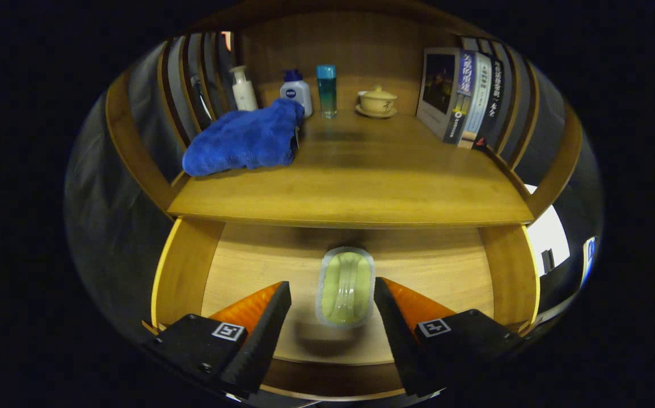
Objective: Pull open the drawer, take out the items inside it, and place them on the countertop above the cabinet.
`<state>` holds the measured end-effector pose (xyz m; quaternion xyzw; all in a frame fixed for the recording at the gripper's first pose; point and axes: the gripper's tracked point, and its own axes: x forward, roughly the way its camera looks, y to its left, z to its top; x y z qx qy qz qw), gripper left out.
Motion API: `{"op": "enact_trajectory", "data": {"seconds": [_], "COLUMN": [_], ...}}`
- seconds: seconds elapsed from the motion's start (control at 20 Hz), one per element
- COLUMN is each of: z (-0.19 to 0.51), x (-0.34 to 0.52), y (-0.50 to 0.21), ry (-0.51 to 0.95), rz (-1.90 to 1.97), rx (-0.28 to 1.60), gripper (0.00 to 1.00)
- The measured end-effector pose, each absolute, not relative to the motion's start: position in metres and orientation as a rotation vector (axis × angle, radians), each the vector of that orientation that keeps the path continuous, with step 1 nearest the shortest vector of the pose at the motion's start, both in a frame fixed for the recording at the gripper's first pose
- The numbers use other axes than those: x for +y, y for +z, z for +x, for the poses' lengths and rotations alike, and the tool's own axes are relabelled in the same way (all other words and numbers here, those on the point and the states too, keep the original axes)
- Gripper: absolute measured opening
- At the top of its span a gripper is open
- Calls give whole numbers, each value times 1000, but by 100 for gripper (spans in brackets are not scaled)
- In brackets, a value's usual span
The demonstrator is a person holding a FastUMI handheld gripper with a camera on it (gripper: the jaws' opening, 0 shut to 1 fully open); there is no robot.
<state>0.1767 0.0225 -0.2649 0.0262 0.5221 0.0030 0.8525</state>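
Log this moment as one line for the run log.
drawer: open | green soap dish: in drawer, between fingers, not gripped | gripper: open | countertop: blue towel, bottles, books

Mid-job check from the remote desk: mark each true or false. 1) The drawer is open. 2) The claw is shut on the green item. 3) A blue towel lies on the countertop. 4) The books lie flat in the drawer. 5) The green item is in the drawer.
1) True: the drawer is pulled out.
2) False: the claw is open, the green item between its fingers, untouched.
3) True: the blue towel lies on the countertop.
4) False: the books stand on the countertop.
5) True.
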Motion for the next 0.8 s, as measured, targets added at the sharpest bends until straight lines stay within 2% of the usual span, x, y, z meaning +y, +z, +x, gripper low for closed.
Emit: {"op": "enact_trajectory", "data": {"seconds": [0.25,0.35,0.45,0.65,0.7,0.8], "z": [182,185,188,190,188,187], "x": [20,16,14,12,13,14], "y": [-297,-305,-309,-318,-321,-323], "ry": [-35,-49,-70,-85,-87,-86], "rz": [111,107,123,124,125,127], "rx": [1224,1239,1233,1245,1256,1268], "gripper": [87,75,68,67,64,48]}}
